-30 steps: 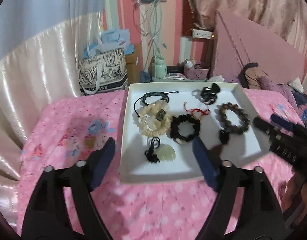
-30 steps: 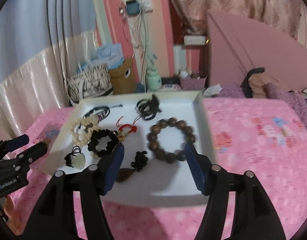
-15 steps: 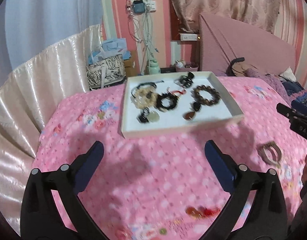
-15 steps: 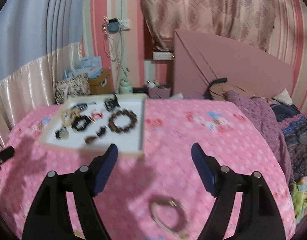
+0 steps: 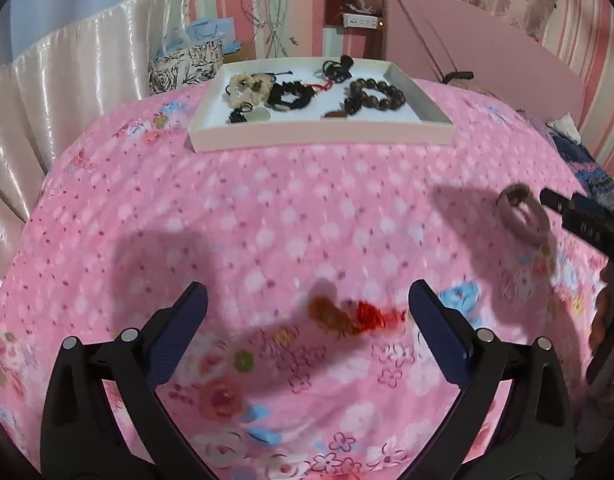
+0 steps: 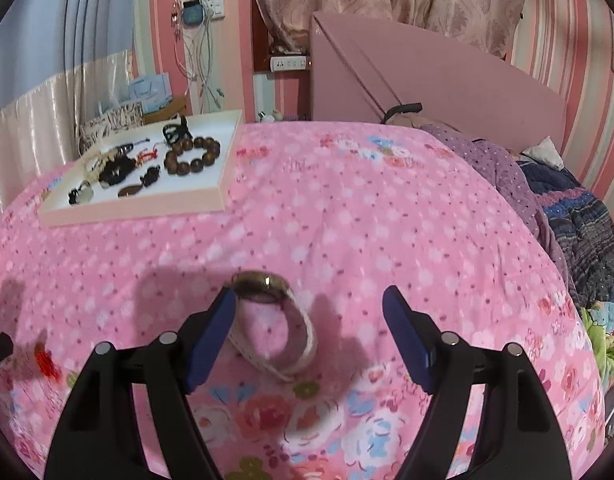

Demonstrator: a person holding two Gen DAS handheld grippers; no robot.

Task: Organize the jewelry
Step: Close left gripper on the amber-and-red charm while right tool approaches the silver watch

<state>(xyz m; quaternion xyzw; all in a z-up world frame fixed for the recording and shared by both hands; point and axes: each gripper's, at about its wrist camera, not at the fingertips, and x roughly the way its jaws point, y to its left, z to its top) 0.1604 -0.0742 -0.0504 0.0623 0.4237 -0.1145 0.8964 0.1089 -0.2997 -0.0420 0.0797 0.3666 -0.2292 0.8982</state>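
A white tray (image 5: 319,136) at the far side of the pink bedspread holds several bracelets and pendants, among them a brown bead bracelet (image 5: 377,94); the tray also shows in the right wrist view (image 6: 135,208). My left gripper (image 5: 307,328) is open just above a blurred orange and red charm (image 5: 355,318) lying between its fingers. My right gripper (image 6: 307,332) is open over a wristwatch with a pale strap (image 6: 275,320), whose case lies by the left finger. The watch (image 5: 525,220) and the right gripper's tip (image 5: 587,224) show at the right of the left wrist view.
A pink headboard (image 6: 427,80) and rumpled purple and dark bedding (image 6: 567,208) lie to the right. A cream satin curtain (image 5: 67,80) and a patterned bag (image 5: 183,64) stand at the left behind the bed.
Both grippers have pulled back from the tray toward the near side of the bed and dropped low, the left over the red charm and the right over the watch.
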